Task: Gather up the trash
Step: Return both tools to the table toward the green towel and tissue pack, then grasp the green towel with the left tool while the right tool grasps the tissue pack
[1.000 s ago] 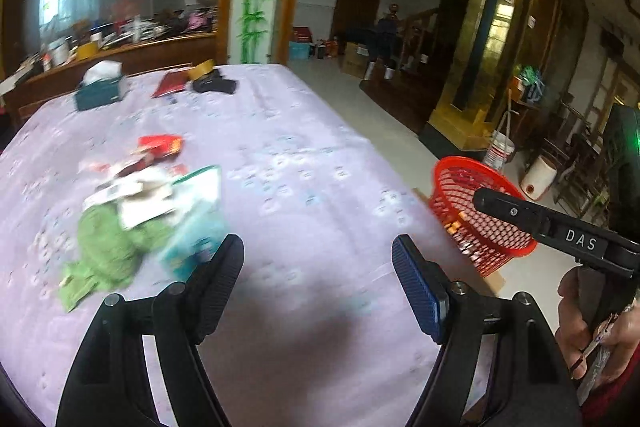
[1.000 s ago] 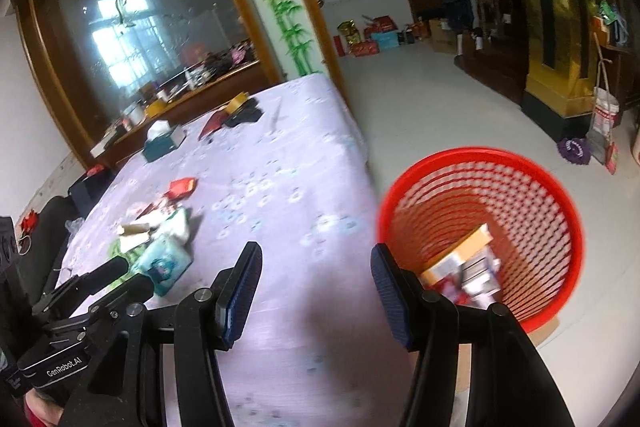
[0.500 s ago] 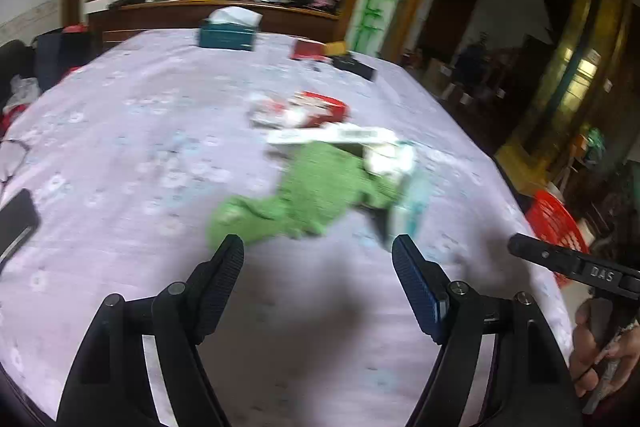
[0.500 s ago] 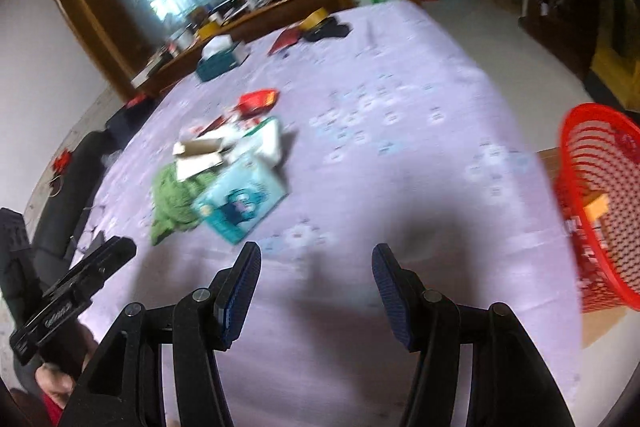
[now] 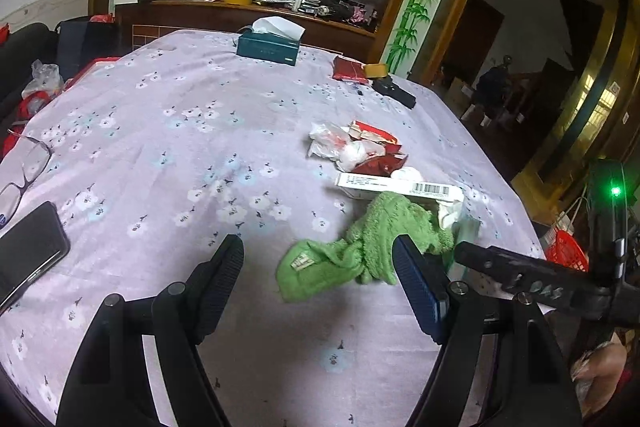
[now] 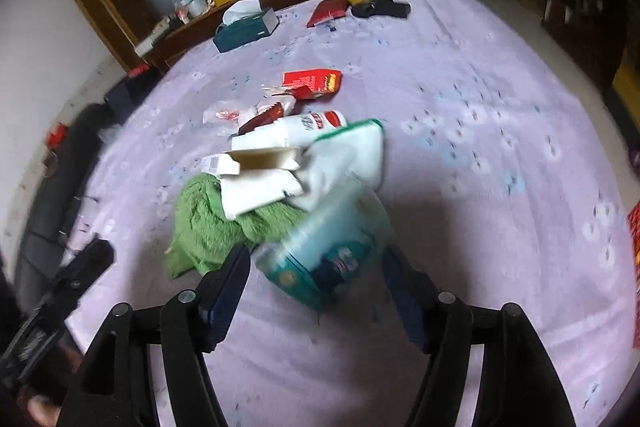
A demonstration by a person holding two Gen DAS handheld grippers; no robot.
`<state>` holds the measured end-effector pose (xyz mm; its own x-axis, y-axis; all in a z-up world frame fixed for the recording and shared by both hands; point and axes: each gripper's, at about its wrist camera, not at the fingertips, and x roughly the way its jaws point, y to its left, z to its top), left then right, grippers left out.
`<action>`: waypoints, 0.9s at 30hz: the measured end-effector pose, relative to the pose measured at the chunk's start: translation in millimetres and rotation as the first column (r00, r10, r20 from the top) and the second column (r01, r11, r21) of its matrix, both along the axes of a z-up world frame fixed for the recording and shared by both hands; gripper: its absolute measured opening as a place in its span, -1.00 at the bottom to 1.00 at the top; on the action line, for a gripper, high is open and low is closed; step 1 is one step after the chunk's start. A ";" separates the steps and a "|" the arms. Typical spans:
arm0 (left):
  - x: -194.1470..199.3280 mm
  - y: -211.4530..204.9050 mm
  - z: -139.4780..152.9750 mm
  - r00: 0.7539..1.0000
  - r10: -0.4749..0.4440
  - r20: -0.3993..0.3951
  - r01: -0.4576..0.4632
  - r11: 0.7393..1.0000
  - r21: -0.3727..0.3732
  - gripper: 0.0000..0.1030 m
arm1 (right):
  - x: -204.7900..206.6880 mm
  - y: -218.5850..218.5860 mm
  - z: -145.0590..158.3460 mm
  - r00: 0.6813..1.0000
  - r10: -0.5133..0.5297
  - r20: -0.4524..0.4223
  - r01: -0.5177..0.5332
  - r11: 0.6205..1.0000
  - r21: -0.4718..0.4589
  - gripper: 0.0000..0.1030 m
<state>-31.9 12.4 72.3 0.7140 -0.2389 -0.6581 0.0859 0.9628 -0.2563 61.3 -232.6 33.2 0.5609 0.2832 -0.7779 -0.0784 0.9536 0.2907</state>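
Between the right gripper's (image 6: pixel 316 287) just-widened jaws sits a blurred, seemingly untouched teal packet (image 6: pixel 332 243).

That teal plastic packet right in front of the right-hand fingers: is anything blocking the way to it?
Nothing visible does. The teal packet lies just ahead of the open right gripper, whose fingers have just been opening, with nothing between them yet. The green cloth and white boxes sit behind and beside it.

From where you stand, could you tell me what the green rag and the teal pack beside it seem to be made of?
Green rag: looks like terry cloth, matte, with a fuzzy looped pile and soft folds. Teal pack: probably thin glossy plastic film, since it shines and looks partly see-through, though motion blur leaves this uncertain.
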 end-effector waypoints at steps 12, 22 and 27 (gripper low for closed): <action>19.0 -44.3 -10.2 0.988 -0.154 -0.027 0.156 0.985 0.070 0.58 | -2.5 -42.8 -26.1 0.991 -0.125 -0.043 0.123 0.992 -0.039 -0.19; 57.6 -87.6 -36.2 0.976 -0.189 -0.108 0.202 0.971 0.126 0.60 | -36.3 -80.5 -28.2 0.990 -0.140 0.029 0.139 0.989 0.052 -0.58; 77.4 -93.8 -48.8 0.973 -0.180 -0.143 0.198 0.971 0.130 0.48 | -40.6 -84.5 -27.7 0.991 -0.131 0.028 0.128 0.989 0.078 -0.58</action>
<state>45.5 -81.4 23.5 0.5712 -0.2581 -0.7791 0.2449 0.9596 -0.1384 20.8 -317.1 5.5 0.6217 0.2644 -0.7373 0.0333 0.9315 0.3622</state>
